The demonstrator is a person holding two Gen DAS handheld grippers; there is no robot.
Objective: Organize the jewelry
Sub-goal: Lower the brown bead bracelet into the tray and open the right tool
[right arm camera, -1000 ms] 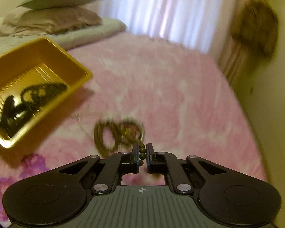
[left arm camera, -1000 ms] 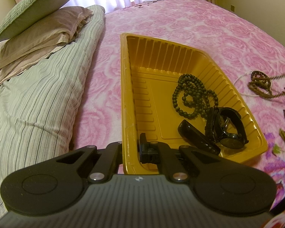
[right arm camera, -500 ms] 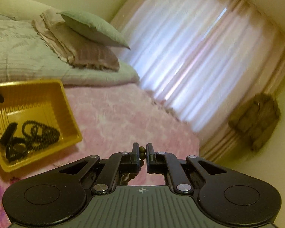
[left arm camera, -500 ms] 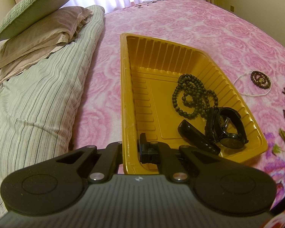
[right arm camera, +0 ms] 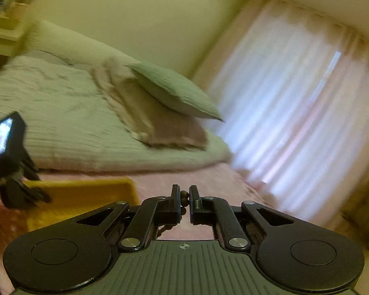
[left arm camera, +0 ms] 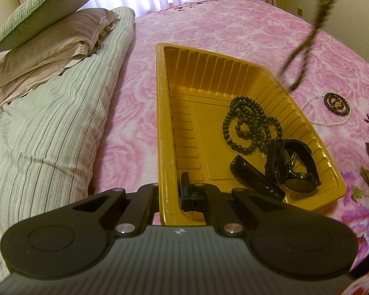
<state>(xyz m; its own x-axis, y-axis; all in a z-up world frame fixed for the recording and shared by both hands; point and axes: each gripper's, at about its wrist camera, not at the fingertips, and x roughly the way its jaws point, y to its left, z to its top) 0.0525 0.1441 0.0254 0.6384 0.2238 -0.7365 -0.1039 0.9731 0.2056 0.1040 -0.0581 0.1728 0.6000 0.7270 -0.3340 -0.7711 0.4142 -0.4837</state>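
A yellow plastic tray (left arm camera: pixel 233 73) lies on the pink bedspread. It holds a dark bead necklace (left arm camera: pixel 251 125), a black watch (left arm camera: pixel 295 164) and a black band (left arm camera: pixel 255 180). My left gripper (left arm camera: pixel 169 191) is shut on the tray's near left rim. My right gripper (right arm camera: pixel 183 198) is shut on a brown bead necklace (right arm camera: pixel 183 196); the necklace hangs blurred in the left wrist view (left arm camera: pixel 305 46) above the tray's far right corner. The tray shows in the right wrist view (right arm camera: pixel 86 196) below left.
A dark bead bracelet (left arm camera: pixel 337 103) and a thin pearl strand (left arm camera: pixel 327 123) lie on the bedspread right of the tray. A striped quilt (left arm camera: pixel 44 127) and stacked pillows (left arm camera: pixel 44 24) lie to the left. The curtained window (right arm camera: pixel 295 127) is beyond.
My right gripper lifted the brown necklace off the bedspread and carried it up and left toward the tray. The left gripper and tray stayed still.
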